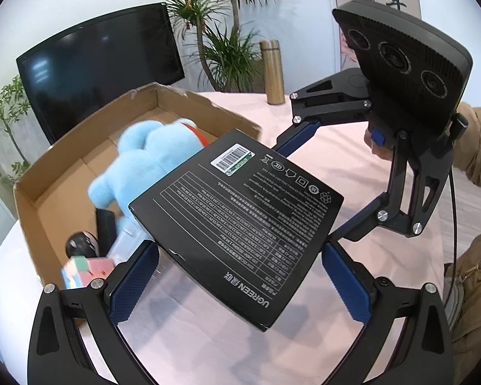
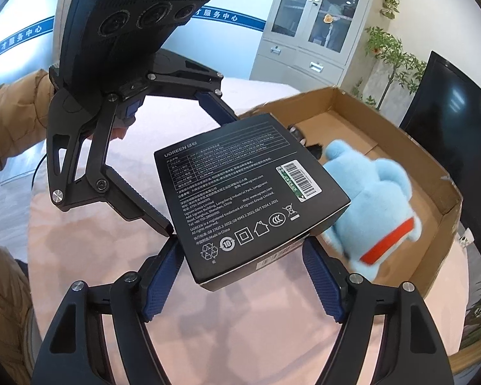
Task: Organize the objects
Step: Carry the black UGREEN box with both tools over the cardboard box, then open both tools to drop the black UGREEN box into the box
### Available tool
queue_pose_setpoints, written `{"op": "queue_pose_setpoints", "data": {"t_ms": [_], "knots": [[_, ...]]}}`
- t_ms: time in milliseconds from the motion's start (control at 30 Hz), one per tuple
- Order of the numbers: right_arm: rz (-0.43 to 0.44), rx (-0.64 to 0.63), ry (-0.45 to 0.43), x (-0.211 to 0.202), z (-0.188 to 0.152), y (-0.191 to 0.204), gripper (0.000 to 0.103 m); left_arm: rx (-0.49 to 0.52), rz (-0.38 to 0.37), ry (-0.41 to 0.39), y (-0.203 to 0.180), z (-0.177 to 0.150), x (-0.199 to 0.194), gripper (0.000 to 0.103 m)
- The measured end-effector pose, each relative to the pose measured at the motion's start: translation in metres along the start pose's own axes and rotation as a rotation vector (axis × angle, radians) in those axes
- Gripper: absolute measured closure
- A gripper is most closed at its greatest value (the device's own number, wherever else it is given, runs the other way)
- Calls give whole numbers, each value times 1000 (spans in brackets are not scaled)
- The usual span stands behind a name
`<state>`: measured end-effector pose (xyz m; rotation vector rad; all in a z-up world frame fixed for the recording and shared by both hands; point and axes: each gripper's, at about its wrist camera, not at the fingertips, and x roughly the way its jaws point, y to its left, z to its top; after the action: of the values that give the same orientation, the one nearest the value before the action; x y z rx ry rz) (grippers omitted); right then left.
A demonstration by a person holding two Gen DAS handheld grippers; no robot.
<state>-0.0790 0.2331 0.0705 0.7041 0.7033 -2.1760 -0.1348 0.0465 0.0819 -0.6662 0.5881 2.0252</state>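
A flat black box (image 1: 237,224) printed with white text and a barcode label hangs level over the pink table, carried by both grippers. My left gripper (image 1: 240,247) is shut on its near end, the blue pads (image 1: 134,282) pressing two opposite edges. From the upper right, my right gripper (image 1: 317,186) clamps the far end. In the right wrist view the same black box (image 2: 250,199) sits between my right gripper (image 2: 242,243) and the left gripper (image 2: 198,173). An open cardboard carton (image 1: 48,176) (image 2: 433,173) lies just beyond it.
Inside the carton are a blue plush toy (image 1: 150,147) (image 2: 378,199), a pastel puzzle cube (image 1: 83,269) and a black mouse (image 1: 80,243). A brass flask (image 1: 272,70) stands far back on the table. A dark monitor (image 1: 105,70) (image 2: 458,147), potted plants and a grey cabinet (image 2: 314,22) surround the table.
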Motion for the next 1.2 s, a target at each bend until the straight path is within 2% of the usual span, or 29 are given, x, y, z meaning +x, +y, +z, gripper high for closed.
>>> {"op": "queue_pose_setpoints", "data": {"t_ms": [167,333,400,467,500,600,733,800,900,1067,1200], "knots": [[-25,-15,8,17,24,-28,29,-10,13,0,39,14,12,1],[-34,10,27,55,56,-70,33,-51,35,2,89,25,31,1],[-31,24,42,74,68,-86,38,-74,74,18,110,28,43,1],[-25,38,54,90,77,-98,37,-94,111,23,123,28,47,1],[-30,36,56,96,80,-101,36,-106,154,21,130,27,48,1],[-33,48,42,104,88,-106,35,-143,204,18,138,20,49,1],[-46,60,9,102,90,-104,24,-149,318,18,135,13,44,1],[-52,79,0,96,89,-103,23,-154,369,20,128,11,37,1],[-91,110,-29,76,88,-96,15,-159,442,7,116,11,25,1],[-182,147,-117,20,86,-69,2,-169,508,-45,92,12,-1,1],[-243,174,-171,-24,84,-36,0,-175,547,-92,65,12,-24,1]]}}
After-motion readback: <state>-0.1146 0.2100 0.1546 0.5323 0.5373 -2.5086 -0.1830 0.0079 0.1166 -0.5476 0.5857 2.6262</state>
